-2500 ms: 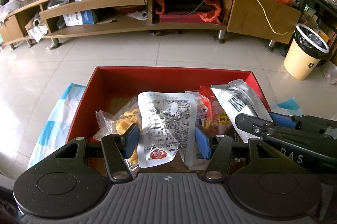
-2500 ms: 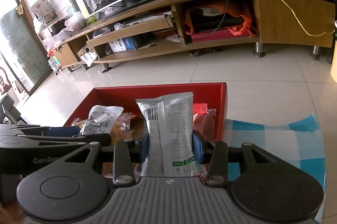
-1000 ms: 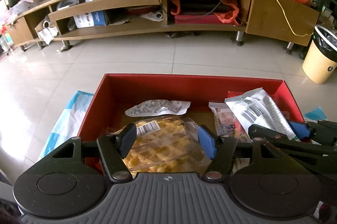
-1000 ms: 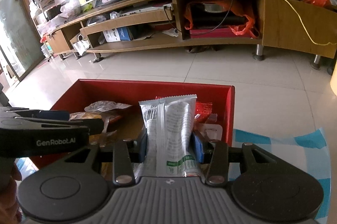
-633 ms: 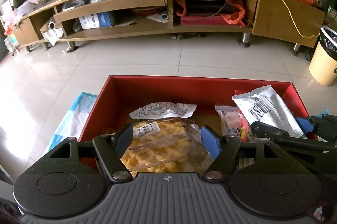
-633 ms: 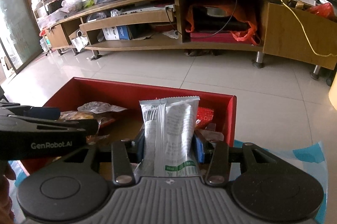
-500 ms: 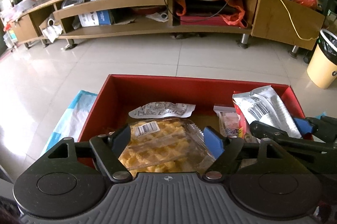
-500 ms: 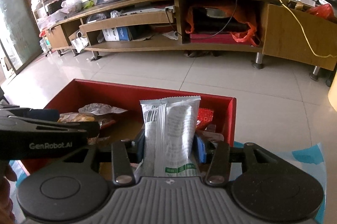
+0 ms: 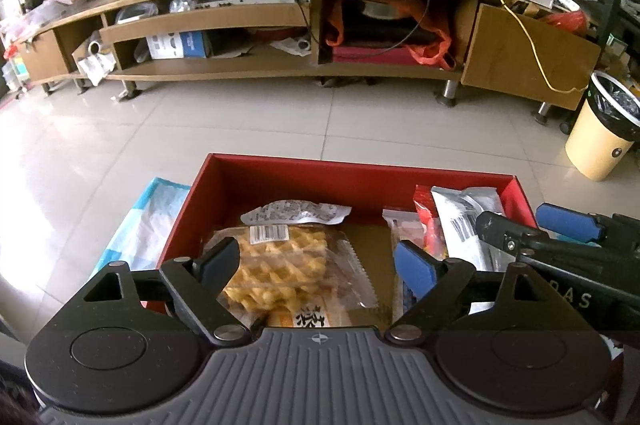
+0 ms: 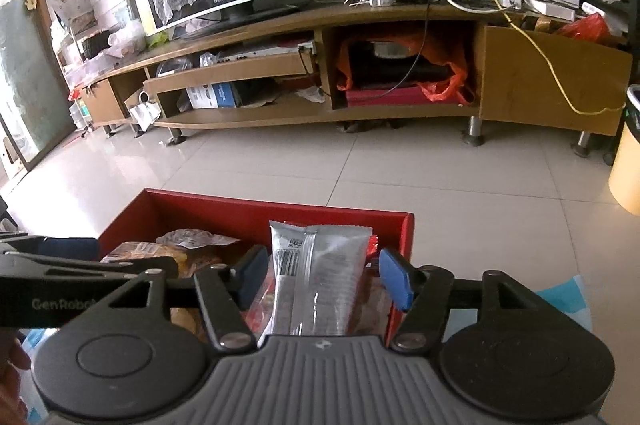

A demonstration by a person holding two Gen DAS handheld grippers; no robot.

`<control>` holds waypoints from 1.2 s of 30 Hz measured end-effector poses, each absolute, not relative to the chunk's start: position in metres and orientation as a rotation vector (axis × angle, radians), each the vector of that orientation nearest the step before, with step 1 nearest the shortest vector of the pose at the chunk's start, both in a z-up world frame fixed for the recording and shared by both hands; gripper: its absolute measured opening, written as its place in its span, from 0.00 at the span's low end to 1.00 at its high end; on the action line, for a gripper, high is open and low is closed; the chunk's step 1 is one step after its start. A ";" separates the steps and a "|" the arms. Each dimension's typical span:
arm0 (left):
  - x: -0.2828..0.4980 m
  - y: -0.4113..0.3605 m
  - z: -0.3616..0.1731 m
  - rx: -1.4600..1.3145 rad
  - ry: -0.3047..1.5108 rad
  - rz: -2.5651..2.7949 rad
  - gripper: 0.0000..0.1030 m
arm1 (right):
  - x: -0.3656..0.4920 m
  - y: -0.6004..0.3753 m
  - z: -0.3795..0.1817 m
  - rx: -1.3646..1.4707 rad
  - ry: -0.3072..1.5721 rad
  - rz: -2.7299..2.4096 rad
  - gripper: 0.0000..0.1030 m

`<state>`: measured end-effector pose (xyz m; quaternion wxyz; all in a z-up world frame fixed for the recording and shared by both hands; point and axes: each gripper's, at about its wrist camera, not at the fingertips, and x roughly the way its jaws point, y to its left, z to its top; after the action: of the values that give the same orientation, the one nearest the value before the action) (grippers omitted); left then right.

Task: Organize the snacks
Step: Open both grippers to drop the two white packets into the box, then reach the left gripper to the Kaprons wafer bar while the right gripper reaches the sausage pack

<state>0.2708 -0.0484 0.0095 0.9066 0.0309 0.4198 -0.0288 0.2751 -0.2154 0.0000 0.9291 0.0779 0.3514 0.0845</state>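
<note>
Both claws are spread, pinching nothing. In the lower centre of the frame, the left claw [image 9: 316, 261] hovers above the waffle pack [image 9: 288, 265] lying in the red box [image 9: 360, 175]. The right claw [image 10: 320, 275] straddles the silver packet [image 10: 320, 265], which leans at the box's right end.

Red box [image 9: 360, 173], silver packet [image 10: 316, 277], blue-and-white cloth [image 9: 140, 221].

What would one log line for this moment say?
left hand-held gripper: open over waffle pack | right hand-held gripper: open around silver packet | red box: holds snacks
</note>
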 end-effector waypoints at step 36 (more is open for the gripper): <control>0.167 -0.095 0.000 0.187 0.930 -0.345 0.96 | 0.149 -0.283 0.001 0.180 0.823 0.062 0.66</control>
<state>0.1669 -0.0954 -0.0005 0.8752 0.0896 0.4456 -0.1654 0.1491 -0.2829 0.0015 0.9121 0.0876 0.3994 0.0302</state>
